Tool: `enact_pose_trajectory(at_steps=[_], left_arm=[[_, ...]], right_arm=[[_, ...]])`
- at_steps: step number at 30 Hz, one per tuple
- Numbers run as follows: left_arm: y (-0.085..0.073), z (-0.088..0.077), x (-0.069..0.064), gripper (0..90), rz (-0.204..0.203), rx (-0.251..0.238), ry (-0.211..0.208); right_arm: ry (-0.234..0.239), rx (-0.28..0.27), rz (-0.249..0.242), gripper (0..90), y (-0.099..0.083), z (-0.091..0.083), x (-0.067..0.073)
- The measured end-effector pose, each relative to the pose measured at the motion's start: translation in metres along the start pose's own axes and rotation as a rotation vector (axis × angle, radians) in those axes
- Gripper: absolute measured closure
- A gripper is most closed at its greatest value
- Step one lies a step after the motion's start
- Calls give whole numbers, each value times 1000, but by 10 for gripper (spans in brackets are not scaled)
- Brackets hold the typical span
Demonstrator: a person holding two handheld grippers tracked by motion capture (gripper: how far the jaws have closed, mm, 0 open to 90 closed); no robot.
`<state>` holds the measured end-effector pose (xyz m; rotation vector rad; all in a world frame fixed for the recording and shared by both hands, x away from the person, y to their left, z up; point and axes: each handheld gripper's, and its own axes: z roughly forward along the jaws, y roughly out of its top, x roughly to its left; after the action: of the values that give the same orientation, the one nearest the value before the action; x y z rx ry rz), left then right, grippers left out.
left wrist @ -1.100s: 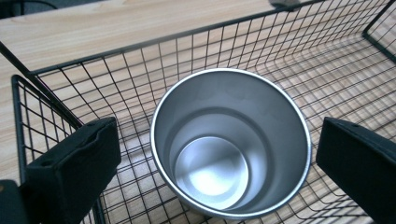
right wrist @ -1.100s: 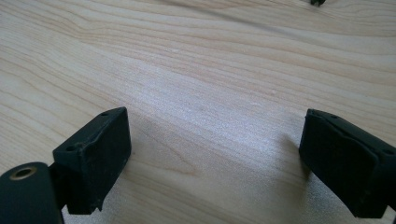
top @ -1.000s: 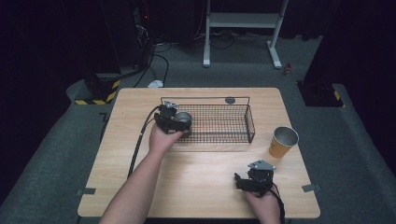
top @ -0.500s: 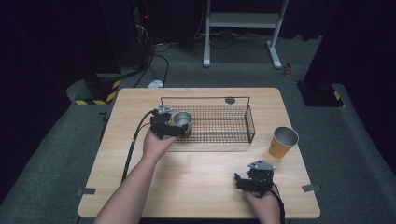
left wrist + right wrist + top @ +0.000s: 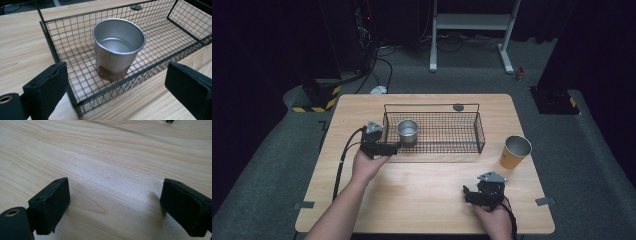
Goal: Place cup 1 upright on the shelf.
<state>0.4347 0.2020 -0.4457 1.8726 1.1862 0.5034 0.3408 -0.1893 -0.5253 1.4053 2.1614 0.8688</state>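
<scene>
One wire basket (image 5: 472, 135), two cups (one metal cup (image 5: 407, 131), one paper cup (image 5: 514, 152)), one table (image 5: 422, 185), two tongs (image 5: 398, 147) (image 5: 466, 194)

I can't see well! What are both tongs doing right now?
Left tongs: open, just been closing, holding nothing; metal cup sits in the basket.
Right tongs: open, holding nothing.

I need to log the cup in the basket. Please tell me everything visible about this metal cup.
The metal cup is a plain silver tumbler with a rolled rim and no handle, tapering slightly toward its base. It looks like brushed steel, and its wall mirrors the wood. It stands upright and empty on the mesh floor of the wire basket, near the basket's left end in the high view. Nothing else touches it; the left gripper is outside the basket, fingers apart.
</scene>
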Motion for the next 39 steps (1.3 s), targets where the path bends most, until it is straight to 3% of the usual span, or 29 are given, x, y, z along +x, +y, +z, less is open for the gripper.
enact_pose_trajectory(at_steps=[13,22,34,39], left_arm=[[-37,-30,11,67,-3,-7,16],[-69,-46,13,63,-13,15,2],[-111,-58,12,37,4,93,-7],[-126,-59,11,21,32,124,17]], right_arm=[[0,0,0,90,0,0,0],[0,-1,-1,90,0,0,0],[-1,-1,-1,90,0,0,0],[0,-2,-1,90,0,0,0]])
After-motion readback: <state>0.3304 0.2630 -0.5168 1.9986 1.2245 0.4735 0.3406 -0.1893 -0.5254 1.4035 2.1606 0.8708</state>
